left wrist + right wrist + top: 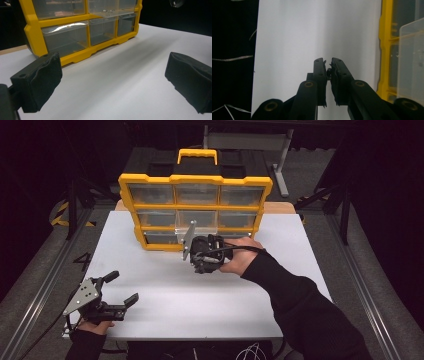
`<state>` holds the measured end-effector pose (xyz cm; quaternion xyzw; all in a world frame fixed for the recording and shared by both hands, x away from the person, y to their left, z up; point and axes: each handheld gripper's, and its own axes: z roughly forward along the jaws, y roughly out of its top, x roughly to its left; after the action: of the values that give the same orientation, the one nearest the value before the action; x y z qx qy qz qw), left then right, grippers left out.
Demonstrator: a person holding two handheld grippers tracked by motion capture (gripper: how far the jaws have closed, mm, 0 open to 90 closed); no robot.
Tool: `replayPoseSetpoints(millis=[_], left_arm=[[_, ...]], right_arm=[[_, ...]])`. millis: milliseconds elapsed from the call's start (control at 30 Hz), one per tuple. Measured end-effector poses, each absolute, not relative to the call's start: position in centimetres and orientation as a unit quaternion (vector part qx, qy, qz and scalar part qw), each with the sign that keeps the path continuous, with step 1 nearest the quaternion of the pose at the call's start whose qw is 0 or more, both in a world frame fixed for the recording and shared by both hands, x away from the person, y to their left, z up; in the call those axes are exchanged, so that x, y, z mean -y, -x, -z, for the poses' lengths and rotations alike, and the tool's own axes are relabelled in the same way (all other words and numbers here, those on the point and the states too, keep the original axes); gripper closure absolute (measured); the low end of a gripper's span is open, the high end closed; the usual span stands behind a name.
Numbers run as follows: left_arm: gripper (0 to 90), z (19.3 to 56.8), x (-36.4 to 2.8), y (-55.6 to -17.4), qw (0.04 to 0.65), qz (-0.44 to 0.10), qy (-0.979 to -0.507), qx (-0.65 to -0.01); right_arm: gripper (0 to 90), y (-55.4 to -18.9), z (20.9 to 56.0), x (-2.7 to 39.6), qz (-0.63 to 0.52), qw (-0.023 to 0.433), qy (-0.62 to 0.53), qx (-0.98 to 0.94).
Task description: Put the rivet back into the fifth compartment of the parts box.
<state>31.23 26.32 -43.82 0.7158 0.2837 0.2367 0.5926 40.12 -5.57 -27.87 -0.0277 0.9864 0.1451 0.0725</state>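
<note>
Yellow drawer organiser (196, 210) stands upright at the far middle of the white surface (200, 295), long axis running left–right, drawer fronts facing the person, carry handle (197, 155) on top. Frame is yellow plastic with a three-by-three grid of clear plastic drawers; the frame's lower edge is stepped. One clear drawer (196, 226) in the middle column is pulled out towards the person – seen in the right claw view as a translucent box (412, 62) projecting past the yellow frame.

Right claw (200, 265) is held above the surface just in front of that drawer, pointing down; its black jaws are closed together with nothing visible between them. Hand and black sleeve reach in from lower right.

Left claw (120, 287) sits near the front left corner of the surface, jaws wide apart and empty, black pads (41, 80) rough-edged, aimed at the organiser.

Surface is matte white and smooth. The room around it is dark, with grey floor and metal rails at both sides.
</note>
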Motion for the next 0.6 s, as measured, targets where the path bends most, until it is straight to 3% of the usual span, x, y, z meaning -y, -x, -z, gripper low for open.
replayPoseSetpoints(millis=[600], left_arm=[[2.0,43.8,-26.4,-31.2,0.592,-0.238,-0.715,-0.284]], right_arm=[[82.6,-42.7,23.3,5.4,-0.157,0.101,0.009,-0.982]])
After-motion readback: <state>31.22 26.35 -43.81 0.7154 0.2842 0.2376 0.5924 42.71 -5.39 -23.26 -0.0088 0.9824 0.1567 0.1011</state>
